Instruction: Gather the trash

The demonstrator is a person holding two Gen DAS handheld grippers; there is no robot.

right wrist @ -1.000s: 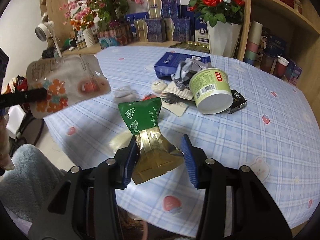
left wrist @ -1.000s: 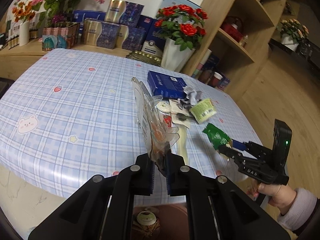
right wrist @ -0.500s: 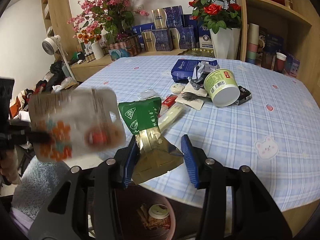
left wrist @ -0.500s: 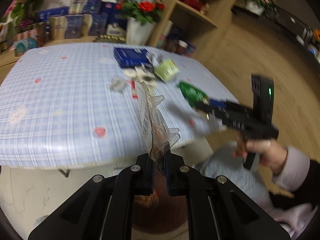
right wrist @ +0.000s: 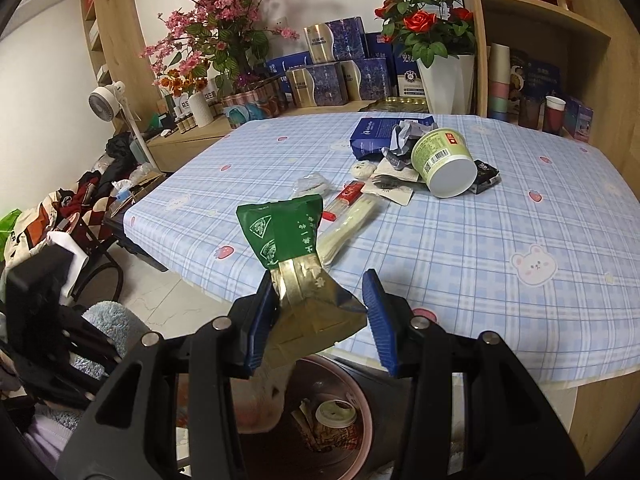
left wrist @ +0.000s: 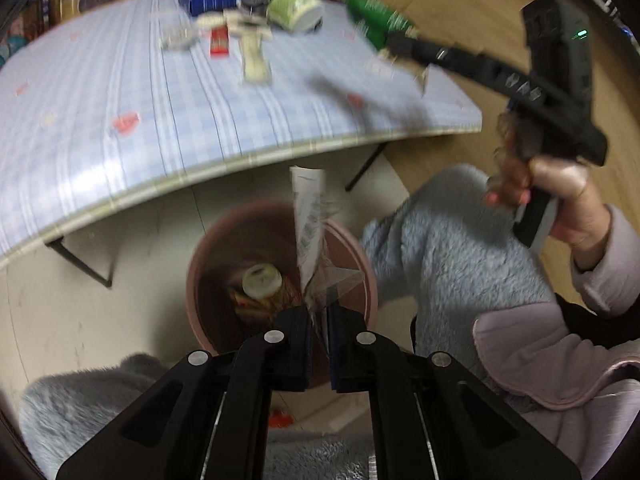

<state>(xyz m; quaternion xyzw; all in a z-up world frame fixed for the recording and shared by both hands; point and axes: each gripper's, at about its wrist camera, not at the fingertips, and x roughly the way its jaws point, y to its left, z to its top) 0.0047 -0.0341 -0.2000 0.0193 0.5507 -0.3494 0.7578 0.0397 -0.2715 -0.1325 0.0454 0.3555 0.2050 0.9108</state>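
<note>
While left tongs [left wrist: 319, 354] pinch the clear plastic wrapper [left wrist: 310, 232] above the pink bin [left wrist: 208, 248] | right tongs [right wrist: 320, 316] clamp the green packet [right wrist: 296, 248] over the bench [right wrist: 520, 208] edge | release only once centred inside the rim.

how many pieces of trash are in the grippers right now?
2. A clear plastic package pinched in the left gripper above the pink bin; a green-and-gold wrapper between the right gripper fingers, at the table edge.
</note>
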